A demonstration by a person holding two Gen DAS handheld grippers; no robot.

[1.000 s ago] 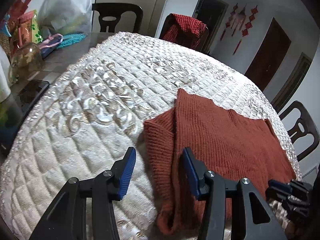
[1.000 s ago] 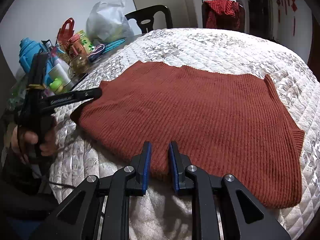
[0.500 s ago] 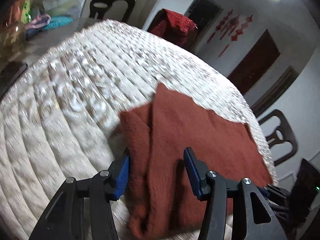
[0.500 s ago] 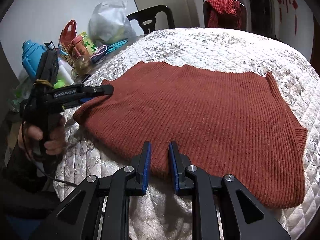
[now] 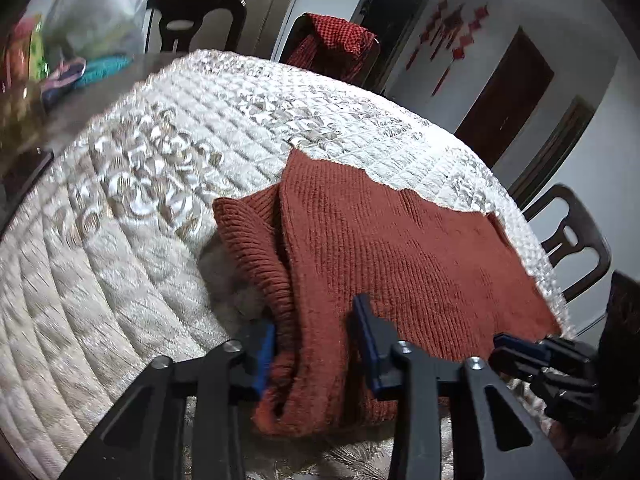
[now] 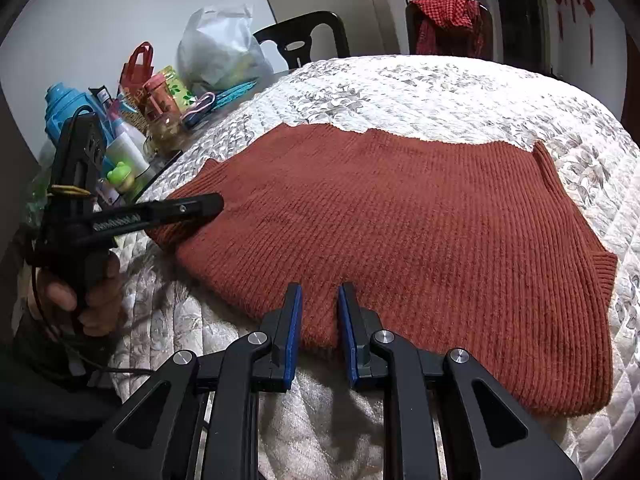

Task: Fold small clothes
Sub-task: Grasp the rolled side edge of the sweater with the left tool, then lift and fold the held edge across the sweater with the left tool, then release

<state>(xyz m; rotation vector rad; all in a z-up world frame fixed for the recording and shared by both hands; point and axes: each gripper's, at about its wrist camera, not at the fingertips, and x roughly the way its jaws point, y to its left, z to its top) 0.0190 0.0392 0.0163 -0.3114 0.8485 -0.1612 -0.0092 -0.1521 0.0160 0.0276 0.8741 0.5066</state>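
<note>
A rust-red knitted sweater (image 6: pixel 420 232) lies flat on a white quilted cover (image 6: pixel 440 88). In the left wrist view the sweater (image 5: pixel 400 248) has its left sleeve edge folded in and bunched. My left gripper (image 5: pixel 316 336) is open, its jaws straddling that bunched edge near the table's front. It also shows in the right wrist view (image 6: pixel 204 208) at the sweater's left side. My right gripper (image 6: pixel 318 320) has its jaws a narrow gap apart, with the sweater's front hem between them; it shows in the left wrist view (image 5: pixel 516 352) too.
Bottles, bags and a blue jug (image 6: pixel 64 108) crowd the table's left side. Dark chairs (image 5: pixel 192 20) stand behind, one draped with red checked cloth (image 5: pixel 332 40). Another chair (image 5: pixel 572 240) stands at the right.
My left gripper has moved right and forward onto the sweater's folded left edge, which now lies between its jaws. My right gripper has stayed at the front hem.
</note>
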